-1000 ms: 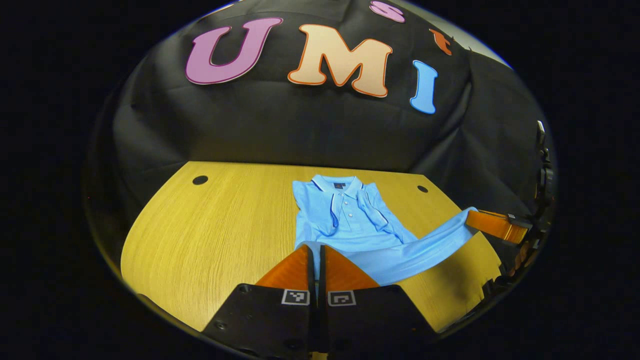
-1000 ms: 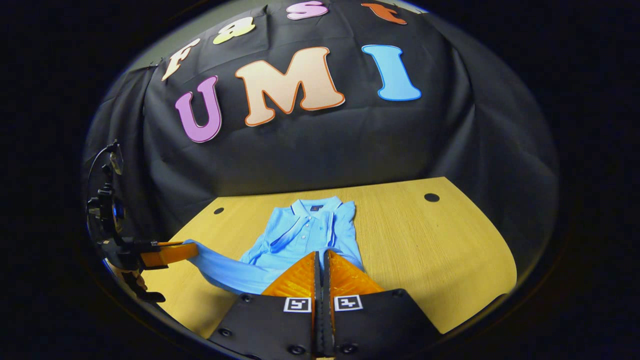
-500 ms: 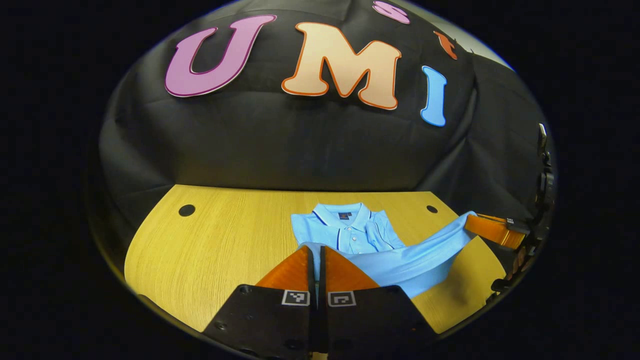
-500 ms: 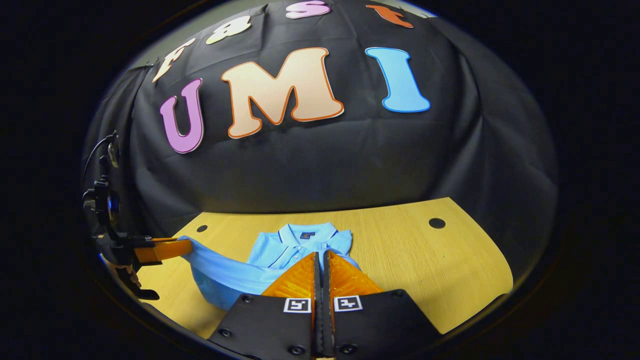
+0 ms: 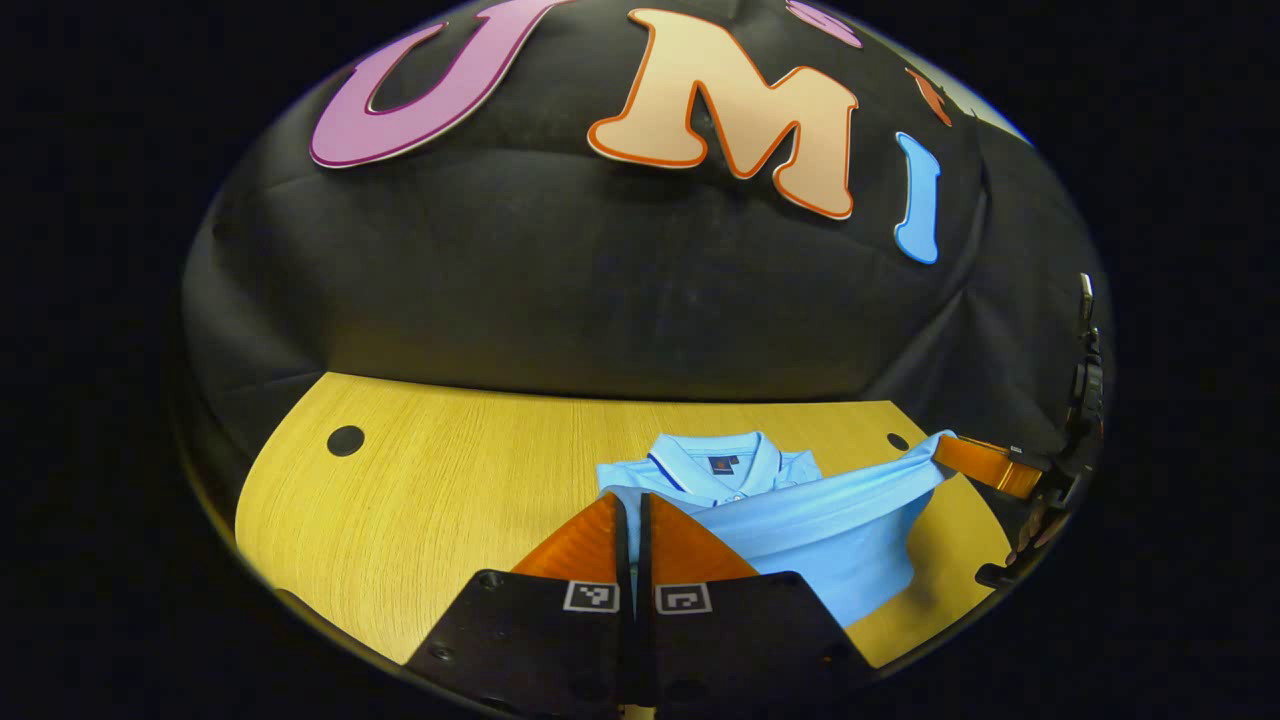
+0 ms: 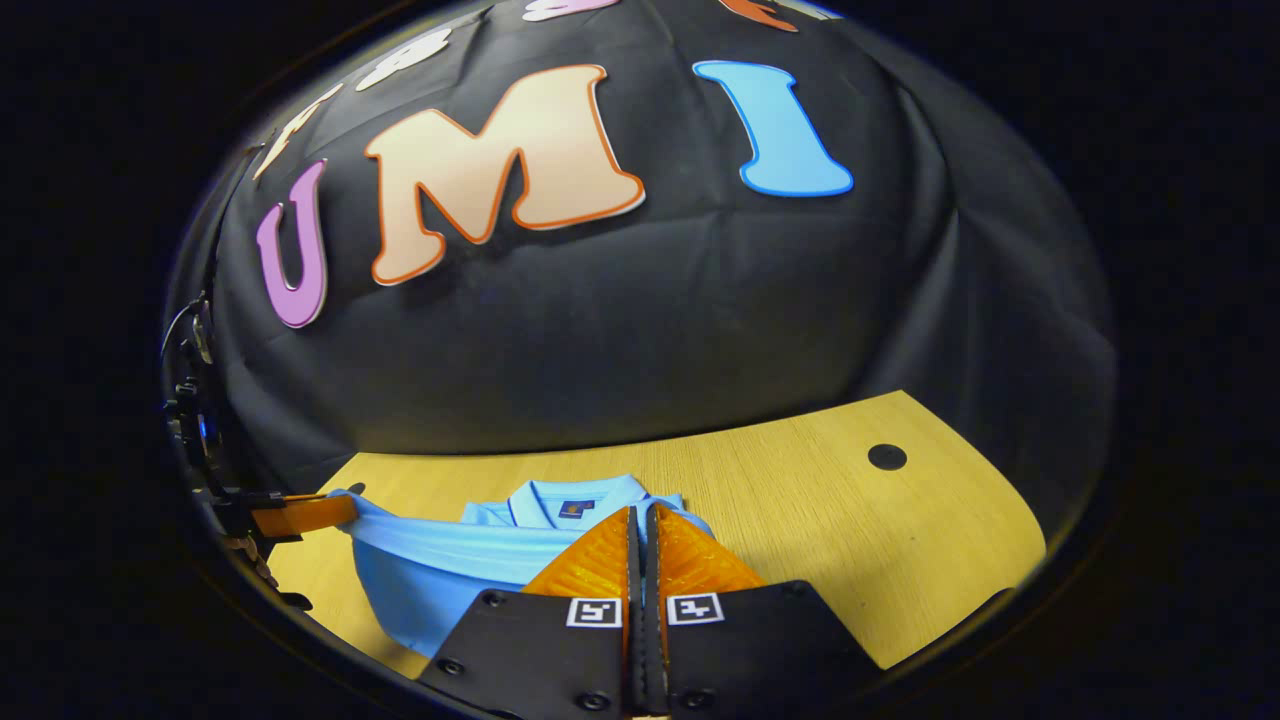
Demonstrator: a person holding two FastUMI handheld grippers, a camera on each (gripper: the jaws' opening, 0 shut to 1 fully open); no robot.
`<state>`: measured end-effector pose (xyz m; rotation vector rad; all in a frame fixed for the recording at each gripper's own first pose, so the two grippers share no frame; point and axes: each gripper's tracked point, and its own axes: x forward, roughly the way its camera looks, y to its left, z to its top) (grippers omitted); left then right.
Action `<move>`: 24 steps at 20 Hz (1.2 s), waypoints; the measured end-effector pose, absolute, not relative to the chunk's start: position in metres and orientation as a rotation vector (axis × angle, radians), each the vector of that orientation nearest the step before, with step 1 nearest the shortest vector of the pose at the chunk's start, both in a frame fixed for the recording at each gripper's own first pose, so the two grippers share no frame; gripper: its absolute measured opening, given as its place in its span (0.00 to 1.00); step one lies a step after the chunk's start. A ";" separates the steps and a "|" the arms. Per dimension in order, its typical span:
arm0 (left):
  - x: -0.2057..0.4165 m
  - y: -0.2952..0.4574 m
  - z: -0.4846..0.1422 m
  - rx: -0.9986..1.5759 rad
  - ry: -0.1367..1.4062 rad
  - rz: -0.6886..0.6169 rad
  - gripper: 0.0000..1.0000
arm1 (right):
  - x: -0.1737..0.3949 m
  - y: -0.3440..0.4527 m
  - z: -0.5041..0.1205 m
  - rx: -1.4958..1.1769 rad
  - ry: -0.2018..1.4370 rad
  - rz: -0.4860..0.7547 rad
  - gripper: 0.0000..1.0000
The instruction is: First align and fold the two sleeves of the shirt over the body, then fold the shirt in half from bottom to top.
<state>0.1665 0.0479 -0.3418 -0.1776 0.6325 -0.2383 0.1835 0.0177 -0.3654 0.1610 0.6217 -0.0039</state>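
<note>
Since a second ago: the hem of the shirt (image 5: 800, 530) has travelled up over the body toward the collar (image 5: 715, 465); the placket and folded sleeves that showed then are now covered, and both cameras sit closer to the wall
Shirt now: lying on the yellow wooden surface (image 5: 430, 500), collar end toward the wall, lower half lifted and slung as a band between the two grippers, sagging a little in the middle
Left hand-held gripper (image 5: 632, 520): fingers pressed together, pinching the near-left hem corner
Right hand-held gripper (image 6: 643, 530): fingers likewise pressed together on the other hem corner; from the left gripper view it shows far right (image 5: 985, 465) with cloth pulled taut to it
Step in hand: I'd say the bottom-to-top fold, well past halfway
Doing it well: keep both corners level and equally far forward so the hem lands square just below the collar; hold light tension across the band to take out the sag
Watch for: the sleeves underneath dragging out of place; lower first, let go after
</note>
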 end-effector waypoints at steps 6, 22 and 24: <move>0.199 0.048 -0.392 -0.144 0.679 -0.215 0.00 | 0.207 0.019 -0.423 0.162 0.670 -0.060 0.02; 0.172 0.048 -0.278 -0.118 0.407 -0.159 0.96 | 0.176 0.019 -0.292 -0.014 0.395 -0.024 0.98; 0.152 0.046 -0.253 -0.101 0.370 -0.150 0.96 | 0.157 0.021 -0.258 -0.035 0.339 -0.001 0.98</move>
